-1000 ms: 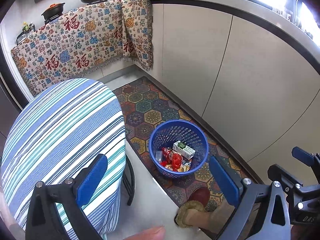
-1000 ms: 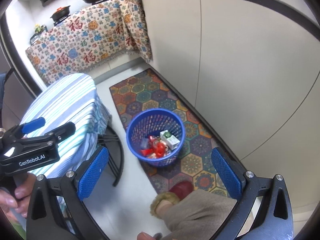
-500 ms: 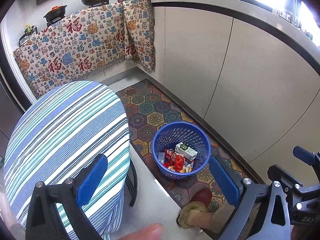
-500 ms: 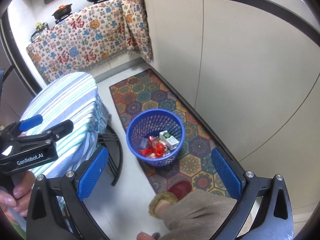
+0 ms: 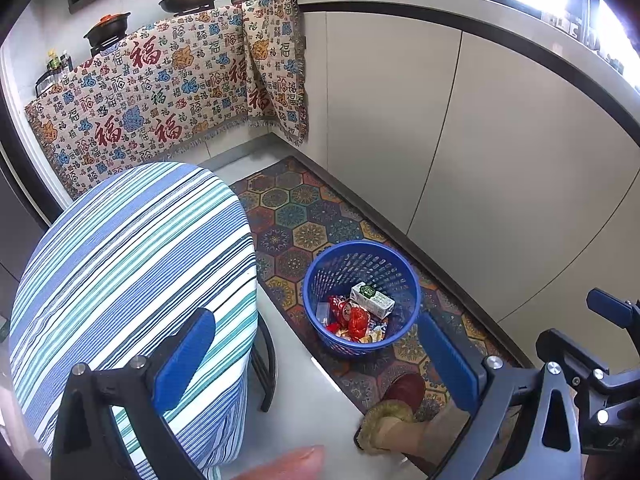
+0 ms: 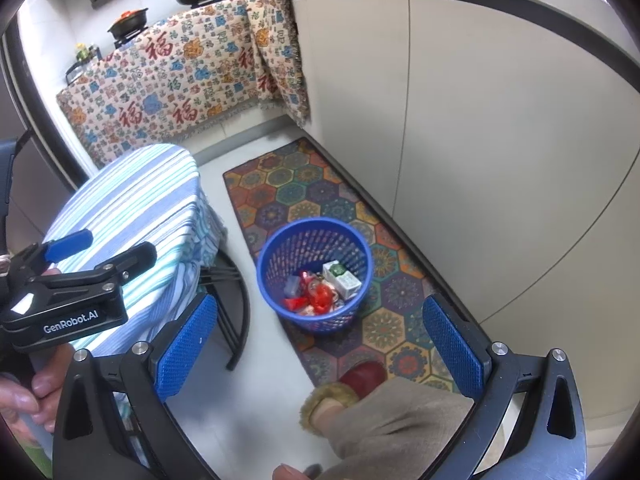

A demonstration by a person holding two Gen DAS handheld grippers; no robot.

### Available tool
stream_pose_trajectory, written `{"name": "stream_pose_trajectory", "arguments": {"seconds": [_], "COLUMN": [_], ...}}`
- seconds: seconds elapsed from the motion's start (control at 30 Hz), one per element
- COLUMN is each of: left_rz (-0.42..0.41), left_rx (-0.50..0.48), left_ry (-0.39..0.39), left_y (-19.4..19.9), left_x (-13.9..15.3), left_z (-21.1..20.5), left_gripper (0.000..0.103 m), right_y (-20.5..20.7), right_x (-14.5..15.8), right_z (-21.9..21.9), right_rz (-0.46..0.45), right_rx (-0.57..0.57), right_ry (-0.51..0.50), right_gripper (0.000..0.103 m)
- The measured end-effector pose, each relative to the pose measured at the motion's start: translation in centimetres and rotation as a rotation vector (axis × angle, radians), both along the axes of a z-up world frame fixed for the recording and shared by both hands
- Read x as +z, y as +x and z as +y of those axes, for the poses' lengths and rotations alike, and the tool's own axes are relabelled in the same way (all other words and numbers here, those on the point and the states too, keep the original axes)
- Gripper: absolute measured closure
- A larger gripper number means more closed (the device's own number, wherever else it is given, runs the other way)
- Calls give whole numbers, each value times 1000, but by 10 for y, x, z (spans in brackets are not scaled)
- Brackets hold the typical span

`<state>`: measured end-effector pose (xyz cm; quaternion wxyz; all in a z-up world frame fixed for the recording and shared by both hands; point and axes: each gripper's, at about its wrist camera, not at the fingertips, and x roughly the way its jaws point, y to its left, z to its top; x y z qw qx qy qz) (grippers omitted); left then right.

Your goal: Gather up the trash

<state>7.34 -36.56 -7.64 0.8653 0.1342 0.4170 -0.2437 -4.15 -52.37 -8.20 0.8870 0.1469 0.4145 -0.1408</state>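
A blue mesh waste basket [image 5: 404, 276] stands on a patterned mat; it also shows in the right wrist view [image 6: 280, 248]. Inside lie a white and green carton [image 5: 372, 300], a red crushed can [image 5: 352, 316] and wrappers; the carton [image 6: 344, 280] and the can [image 6: 318, 294] also show in the right wrist view. My left gripper [image 5: 316, 364] is open and empty, high above the floor in front of the basket. My right gripper [image 6: 320, 352] is open and empty, also held above and short of the basket. The left gripper's body [image 6: 68, 300] shows at the left of the right wrist view.
A round table with a striped blue cloth [image 5: 128, 272] stands left of the basket, on dark metal legs [image 6: 232, 320]. Cream cabinets [image 5: 500, 168] run along the right. A patterned cloth [image 5: 152, 92] hangs under the stove with pans. The person's red slipper [image 6: 360, 376] rests on the mat [image 5: 288, 216].
Both grippers have drawn back and up a little, so the basket sits slightly farther off and more of the kitchen shows. Both stay open and empty.
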Motion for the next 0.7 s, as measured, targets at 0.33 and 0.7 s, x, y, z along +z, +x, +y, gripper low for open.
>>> {"name": "stream_pose_trajectory", "arguments": {"seconds": [0.33, 0.7], "left_rz": [2, -3], "left_rx": [-6, -11], "left_ry": [0, 5], "left_y": [-1, -1], "left_x": [0, 0], "left_z": [-2, -4], "left_gripper": [0, 0], "right_y": [-1, -1], "right_x": [0, 0], "right_z": [0, -2], "right_rz": [-3, 1], "right_rx": [1, 6], "right_ry": [4, 9], "right_gripper": [0, 0]}}
